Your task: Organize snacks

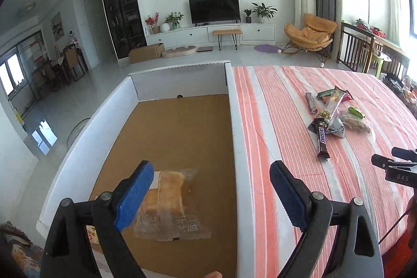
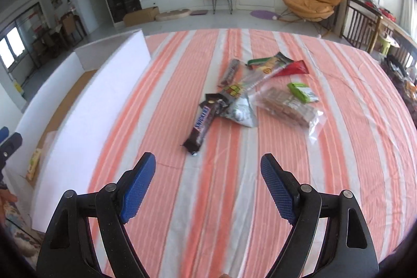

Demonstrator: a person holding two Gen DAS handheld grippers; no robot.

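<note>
A white-walled box (image 1: 235, 121) with a brown cardboard floor stands at the left of the striped table. A clear-wrapped bread snack (image 1: 172, 202) lies on its floor. My left gripper (image 1: 211, 173) hangs open above it, nothing between the blue pads. A pile of snacks lies on the cloth: a Snickers bar (image 2: 202, 125), a silver packet (image 2: 241, 112), a clear bag of biscuits (image 2: 286, 107), a green packet (image 2: 302, 93) and a long wrapped stick (image 2: 256, 77). My right gripper (image 2: 208, 164) stands open just short of the Snickers bar, empty.
The orange-and-grey striped cloth (image 2: 338, 173) covers the table. The box wall (image 2: 91, 106) rises left of my right gripper. The right gripper's tip (image 1: 391, 163) shows at the right edge of the left wrist view. A living room lies beyond.
</note>
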